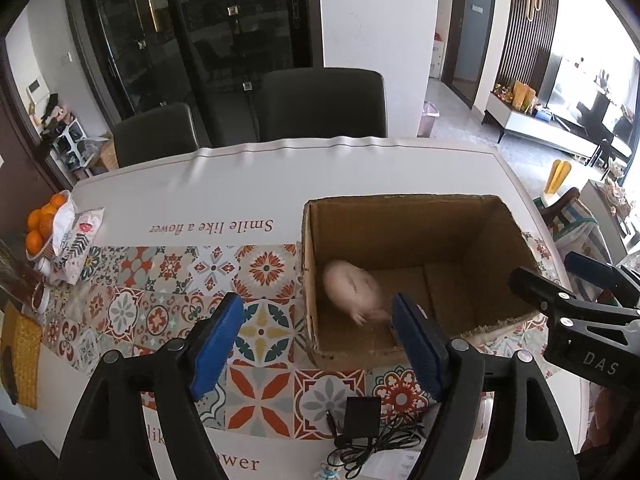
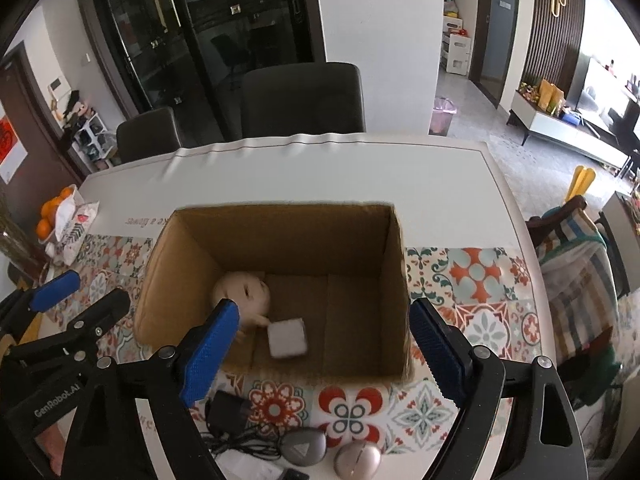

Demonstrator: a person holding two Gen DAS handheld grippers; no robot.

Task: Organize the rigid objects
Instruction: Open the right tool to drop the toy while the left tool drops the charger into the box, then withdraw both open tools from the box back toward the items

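An open cardboard box (image 1: 404,216) (image 2: 280,220) stands on the patterned tablecloth. Inside lie a pale pink pig figure (image 1: 354,286) (image 2: 244,292) and a white square block (image 2: 287,338). My left gripper (image 1: 320,336) is open and empty, in front of the box's left corner. My right gripper (image 2: 324,344) is open and empty, above the box's near wall. A black power adapter with its cable (image 1: 362,418) (image 2: 228,410), a grey oval device (image 2: 304,448) and a pinkish round object (image 2: 357,458) lie on the table before the box.
A bag of oranges (image 1: 44,226) (image 2: 52,212) sits at the table's left edge. Two dark chairs (image 1: 324,106) stand behind the table. A chair draped with striped cloth (image 2: 576,264) is to the right. A small figurine (image 1: 329,472) lies near the front edge.
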